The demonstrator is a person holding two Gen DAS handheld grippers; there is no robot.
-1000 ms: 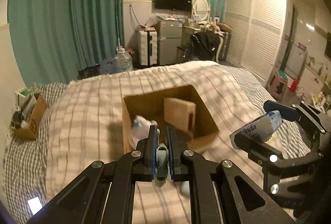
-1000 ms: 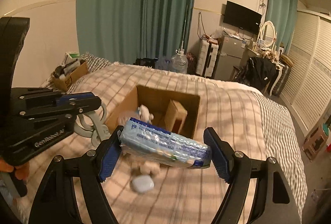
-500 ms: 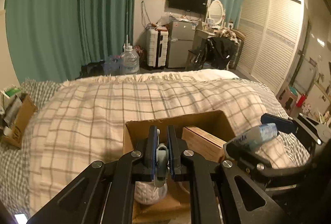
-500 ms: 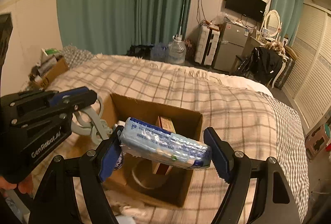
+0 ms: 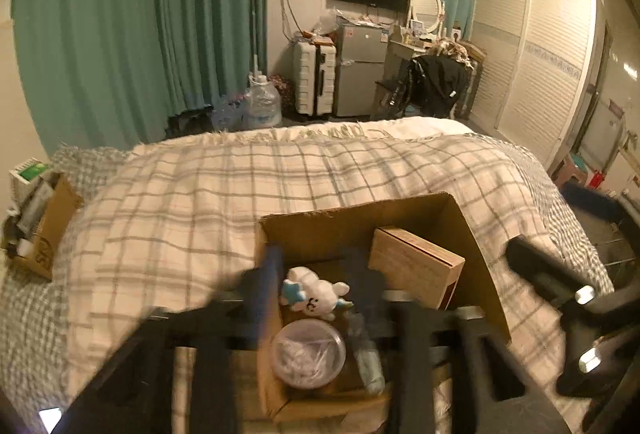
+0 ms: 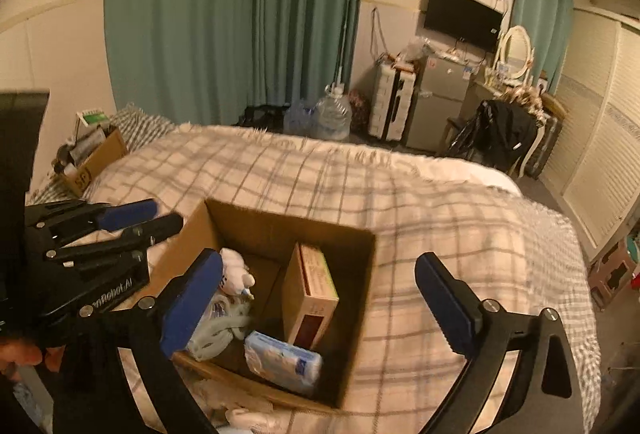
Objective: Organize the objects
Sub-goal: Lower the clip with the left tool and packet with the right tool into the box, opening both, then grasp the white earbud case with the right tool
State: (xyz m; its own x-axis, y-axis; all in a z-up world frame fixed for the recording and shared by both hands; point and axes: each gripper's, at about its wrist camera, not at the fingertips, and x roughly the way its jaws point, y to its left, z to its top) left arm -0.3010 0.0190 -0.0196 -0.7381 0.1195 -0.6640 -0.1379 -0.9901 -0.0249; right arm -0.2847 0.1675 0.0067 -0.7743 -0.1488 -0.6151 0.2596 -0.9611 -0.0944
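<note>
An open cardboard box [image 6: 280,222] sits on the checked bed. Inside it lie a blue-white tissue pack [image 6: 282,360], an upright tan carton [image 6: 314,298], a white plush toy [image 6: 236,274] and a pale green hook-shaped thing [image 6: 218,330]. My right gripper [image 6: 320,304] is open and empty over the box. In the left wrist view the box [image 5: 360,218] holds the plush toy [image 5: 316,294], a clear round tub [image 5: 308,358], the carton [image 5: 416,266] and the green thing [image 5: 370,366]. My left gripper [image 5: 316,282] is blurred, open and empty above the box.
A second cardboard box of bottles [image 5: 40,230] stands at the bed's left edge, also in the right wrist view [image 6: 92,157]. Past the bed's far end are a water jug [image 5: 260,105], suitcase, fridge and chair. The right gripper's arm [image 5: 568,294] is at the box's right.
Both grippers opened over the box. The tissue pack dropped from the right gripper into the box, and the green thing dropped from the left gripper into the box.
</note>
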